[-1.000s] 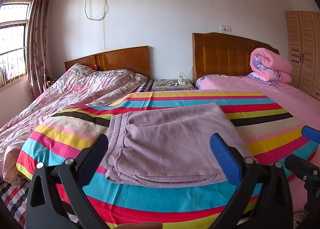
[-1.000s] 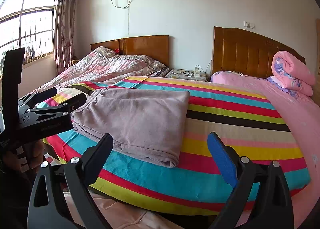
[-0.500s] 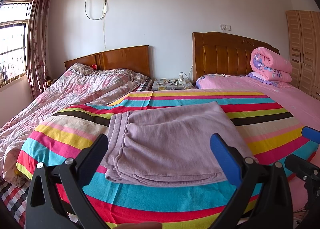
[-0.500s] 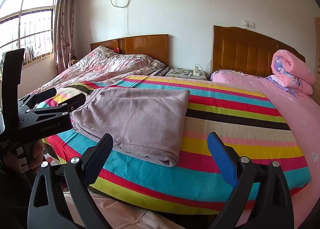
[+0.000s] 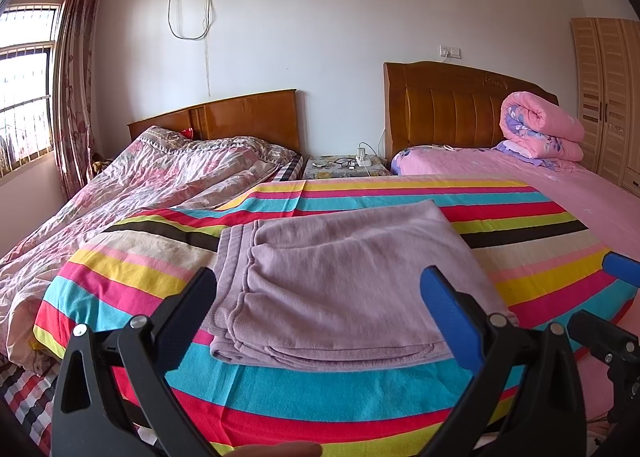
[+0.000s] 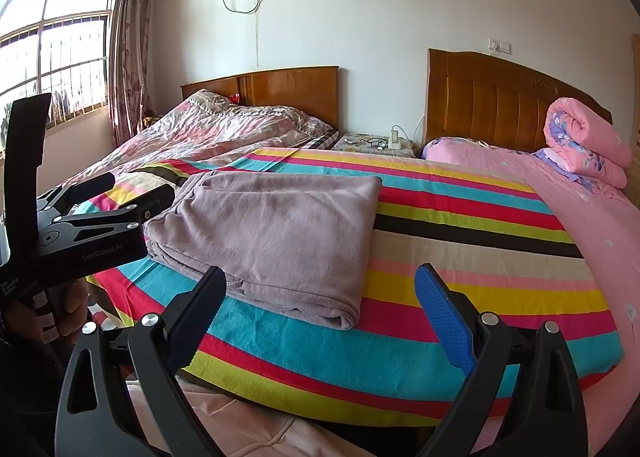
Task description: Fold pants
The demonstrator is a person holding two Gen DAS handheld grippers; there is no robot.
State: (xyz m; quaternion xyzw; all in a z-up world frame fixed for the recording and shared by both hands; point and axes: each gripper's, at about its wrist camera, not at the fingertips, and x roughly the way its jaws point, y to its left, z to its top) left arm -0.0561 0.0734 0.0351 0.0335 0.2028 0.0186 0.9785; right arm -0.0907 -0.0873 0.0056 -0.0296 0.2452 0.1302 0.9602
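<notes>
The mauve pants (image 5: 344, 281) lie folded in a flat rectangular stack on the striped blanket (image 5: 280, 397); they also show in the right wrist view (image 6: 276, 233). My left gripper (image 5: 320, 289) is open and empty, held back at the near edge of the bed, just short of the stack. My right gripper (image 6: 320, 285) is open and empty, in front of the stack's near right corner. The left gripper also shows from the side in the right wrist view (image 6: 132, 193), beside the stack's left end.
The striped blanket (image 6: 480, 257) spans two beds. A crumpled floral quilt (image 5: 140, 193) lies left, a pink sheet with a rolled pink quilt (image 5: 540, 129) right. A nightstand (image 5: 344, 167) stands between the headboards. A wardrobe (image 5: 608, 97) is far right.
</notes>
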